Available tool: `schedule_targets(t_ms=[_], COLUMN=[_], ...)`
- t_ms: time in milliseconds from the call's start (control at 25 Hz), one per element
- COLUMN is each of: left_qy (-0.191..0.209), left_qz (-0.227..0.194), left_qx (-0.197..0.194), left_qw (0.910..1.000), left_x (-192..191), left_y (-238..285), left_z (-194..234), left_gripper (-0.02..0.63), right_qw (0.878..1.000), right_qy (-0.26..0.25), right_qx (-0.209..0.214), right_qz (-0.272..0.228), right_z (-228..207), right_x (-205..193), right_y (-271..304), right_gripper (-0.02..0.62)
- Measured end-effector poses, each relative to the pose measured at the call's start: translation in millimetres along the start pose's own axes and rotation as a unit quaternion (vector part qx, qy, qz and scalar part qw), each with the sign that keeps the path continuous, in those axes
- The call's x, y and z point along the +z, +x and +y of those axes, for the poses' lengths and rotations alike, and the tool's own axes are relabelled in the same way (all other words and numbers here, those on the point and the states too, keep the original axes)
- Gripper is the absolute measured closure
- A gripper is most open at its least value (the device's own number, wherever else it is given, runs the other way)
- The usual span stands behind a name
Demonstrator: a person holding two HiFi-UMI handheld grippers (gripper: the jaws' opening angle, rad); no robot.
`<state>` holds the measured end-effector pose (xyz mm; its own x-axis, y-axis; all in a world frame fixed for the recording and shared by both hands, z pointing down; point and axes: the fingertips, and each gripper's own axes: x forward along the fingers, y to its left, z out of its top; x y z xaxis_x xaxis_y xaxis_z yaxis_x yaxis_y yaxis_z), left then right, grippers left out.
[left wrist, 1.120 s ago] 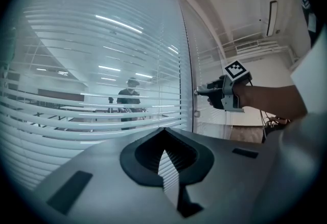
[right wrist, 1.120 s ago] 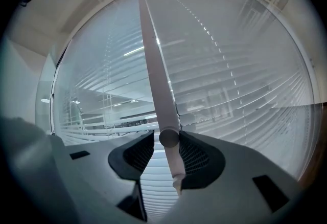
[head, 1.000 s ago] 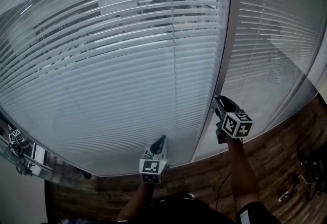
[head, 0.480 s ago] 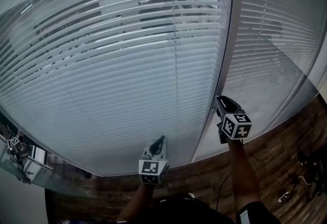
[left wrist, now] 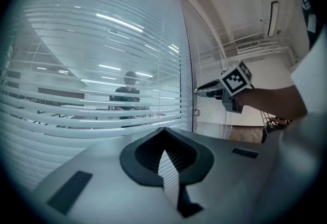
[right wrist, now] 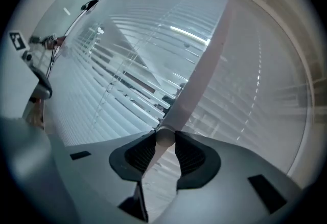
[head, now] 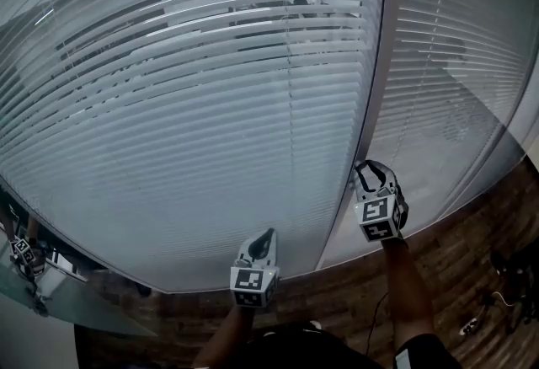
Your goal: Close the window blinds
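Window blinds [head: 194,131] fill most of the head view, hung down close to the wood floor [head: 472,258]. The slats are tilted partly open up top, and a seated person [left wrist: 125,96] shows through the gaps. A second blind panel [head: 446,56] hangs to the right, split off by a pale upright frame post [head: 372,81]. The left gripper [head: 267,234] is low, just in front of the main panel near its bottom edge, with jaws pressed together and nothing between them. The right gripper [head: 364,167] sits higher, right at the post. Its jaws have just been closing and the pads now pinch a small white round knob [right wrist: 164,137] (knob or rod end, can't tell which), which sits against the post, between the two panels.
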<state>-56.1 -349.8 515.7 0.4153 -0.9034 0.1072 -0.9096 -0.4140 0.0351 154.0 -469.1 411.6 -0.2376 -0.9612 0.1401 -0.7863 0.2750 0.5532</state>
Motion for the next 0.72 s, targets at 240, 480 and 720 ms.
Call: schedule_targets(t_ms=[240, 480, 720], left_qy=[0.004, 0.008, 0.01], left_qz=[0.0, -0.003, -0.004], left_qx=[-0.006, -0.009, -0.004], left_qw=[1.0, 0.9999, 0.9999], left_x=[-0.6, 0.4, 2.5], left_y=[3.2, 3.9, 3.5], left_z=[-4.7, -5.8, -2.6], left_gripper=[0.611, 0.611, 0.611], right_qw=[0.982, 0.942, 0.943], right_qy=[-0.183, -0.327, -0.322], right_qx=[-0.033, -0.067, -0.074], right_qz=[0.032, 0.042, 0.034], right_z=[6.7, 10.8, 9.4], right_x=[-3.1, -14.1, -13.5], right_y=[0.4, 6.2, 5.5], right_gripper=[0.472, 0.472, 0.472])
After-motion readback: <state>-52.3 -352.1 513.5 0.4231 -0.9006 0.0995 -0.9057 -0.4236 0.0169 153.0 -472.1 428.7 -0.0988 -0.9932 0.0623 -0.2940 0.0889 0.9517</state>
